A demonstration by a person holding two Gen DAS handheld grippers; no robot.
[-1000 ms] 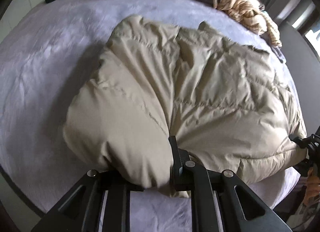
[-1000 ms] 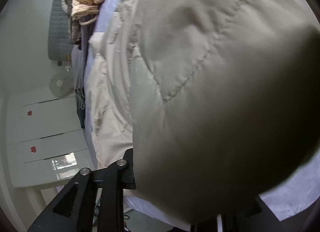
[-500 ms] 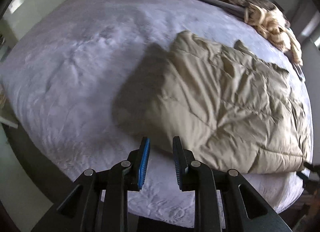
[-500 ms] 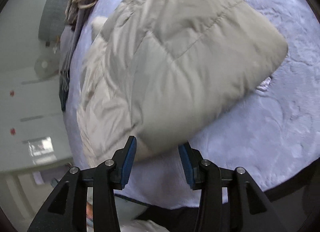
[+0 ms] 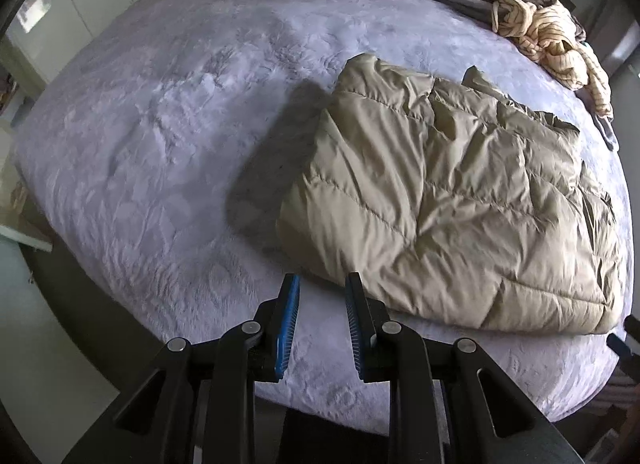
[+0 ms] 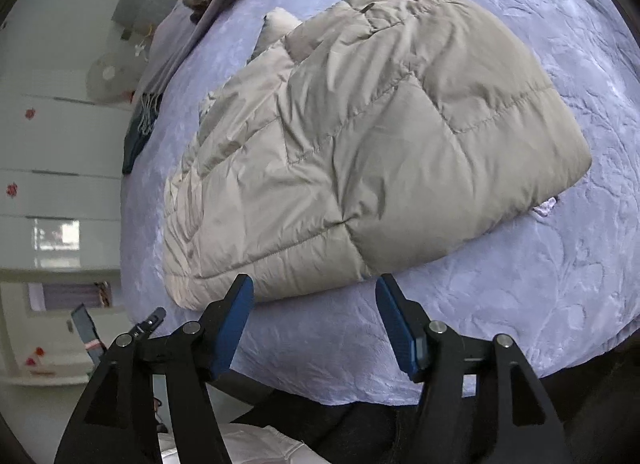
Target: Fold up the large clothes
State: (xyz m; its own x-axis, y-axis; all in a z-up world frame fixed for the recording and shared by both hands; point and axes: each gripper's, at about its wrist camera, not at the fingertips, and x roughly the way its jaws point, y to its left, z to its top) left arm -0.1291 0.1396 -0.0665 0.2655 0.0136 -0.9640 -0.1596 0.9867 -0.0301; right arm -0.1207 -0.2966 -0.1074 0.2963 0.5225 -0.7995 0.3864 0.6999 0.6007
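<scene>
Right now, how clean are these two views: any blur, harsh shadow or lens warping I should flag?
Left wrist view: sharp, and strong fisheye bends the bed into a dome; the jacket throws a dark shadow to its left. Right wrist view: the jacket is sharp at its centre, slightly soft toward the frame edges, cupboards at left smeared and curved, no glare on the fabric.

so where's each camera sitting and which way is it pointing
Left wrist: rides the left gripper, aimed steeply down at the purple bedspread, the folded beige puffer jacket to its right; its narrowly parted jaws show.
Right wrist: rides the right gripper, tilted down over the jacket's near edge; its wide-apart jaws show.
Shared: jacket, bedspread, striped clothes pile.
</scene>
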